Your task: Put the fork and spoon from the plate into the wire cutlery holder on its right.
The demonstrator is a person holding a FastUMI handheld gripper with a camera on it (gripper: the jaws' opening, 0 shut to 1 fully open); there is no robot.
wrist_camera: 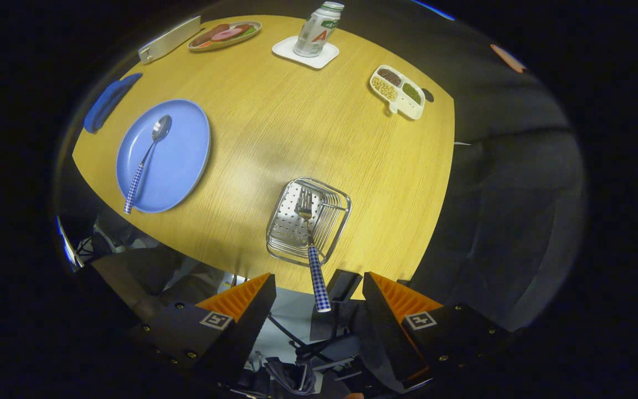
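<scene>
The gripper (319,302) sits at the bottom centre of the frame with its two fingers spread wide apart, gripping nothing. The fork (312,246) stands in the gap between them: its checked handle end shows between the fingertips without touching either, and its tines reach up into the wire cutlery holder (308,220), which lies just ahead of the fingers, slightly below the middle of the frame, on the wooden table (297,127). The holder has a perforated metal floor and carries only the fork.

At the left of the frame, well apart from the gripper, the blue plate (183,149) holds the spoon (147,160), bowl up and checked handle running down past the plate's lower rim.

At the upper right, a white divided dish (397,92) holds beans or grains in separate compartments. At the top centre, a bottle (318,29) stands on a white coaster (291,50). At the upper left, an oval plate (225,35) carries food.
</scene>
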